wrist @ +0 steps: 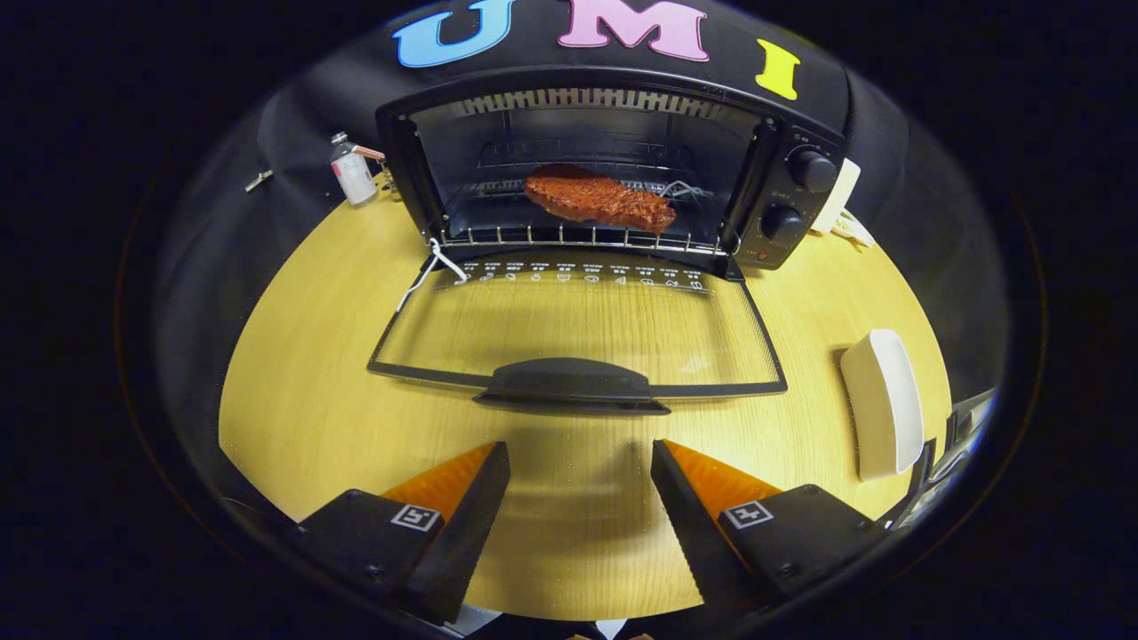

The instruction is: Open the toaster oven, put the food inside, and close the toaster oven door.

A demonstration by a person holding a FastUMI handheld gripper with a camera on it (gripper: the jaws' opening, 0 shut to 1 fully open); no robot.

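While the gripper (580, 462) hangs over the worktop (569, 533) with jaws spread and empty, beyond them the toaster oven (613, 169), glass door (578, 329) folded flat, holds a steak (597, 198) on its rack (578, 238).

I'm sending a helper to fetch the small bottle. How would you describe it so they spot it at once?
Start at the black toaster oven at the far edge of the wooden table, well beyond the open gripper. Just off the side opposite its knobs stands the small bottle, upright, with a white label.
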